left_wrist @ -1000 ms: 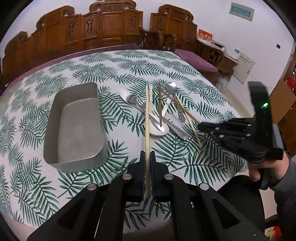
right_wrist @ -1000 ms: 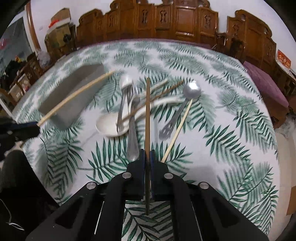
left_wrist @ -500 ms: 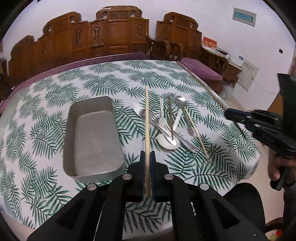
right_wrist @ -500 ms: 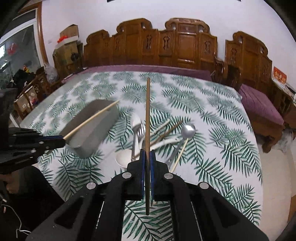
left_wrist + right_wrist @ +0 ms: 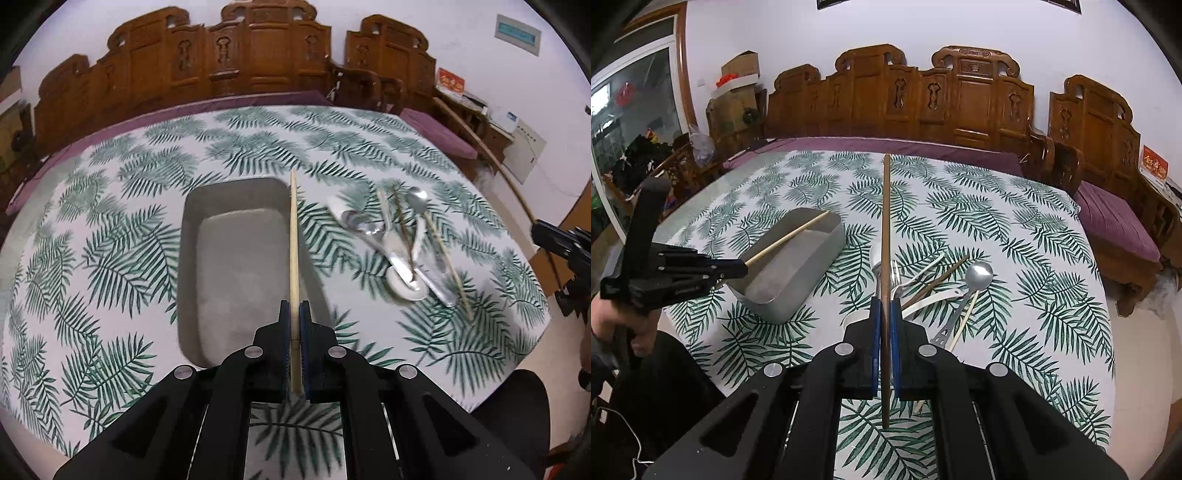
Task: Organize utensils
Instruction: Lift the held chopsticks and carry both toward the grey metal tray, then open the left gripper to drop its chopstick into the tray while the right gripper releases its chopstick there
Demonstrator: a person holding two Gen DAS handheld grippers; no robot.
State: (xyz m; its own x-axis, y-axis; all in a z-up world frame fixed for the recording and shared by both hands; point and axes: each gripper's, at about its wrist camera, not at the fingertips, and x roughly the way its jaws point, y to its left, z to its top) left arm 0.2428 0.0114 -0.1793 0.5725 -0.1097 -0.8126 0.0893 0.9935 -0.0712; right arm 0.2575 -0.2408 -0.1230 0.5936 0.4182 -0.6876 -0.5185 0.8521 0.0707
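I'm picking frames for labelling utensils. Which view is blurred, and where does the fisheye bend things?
Left wrist view: motion blur smears the utensil pile and the tray; only the gripped pale chopstick stays sharp. Right wrist view: crisp throughout. Both: table edge and carved chairs bow toward the rim.

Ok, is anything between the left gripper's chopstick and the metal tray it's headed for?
Nothing visible. The left gripper holds the pale chopstick over the metal tray, which looks empty. The other utensils lie on the tablecloth to the tray's right, apart from it. The right gripper holds a darker chopstick above that pile.
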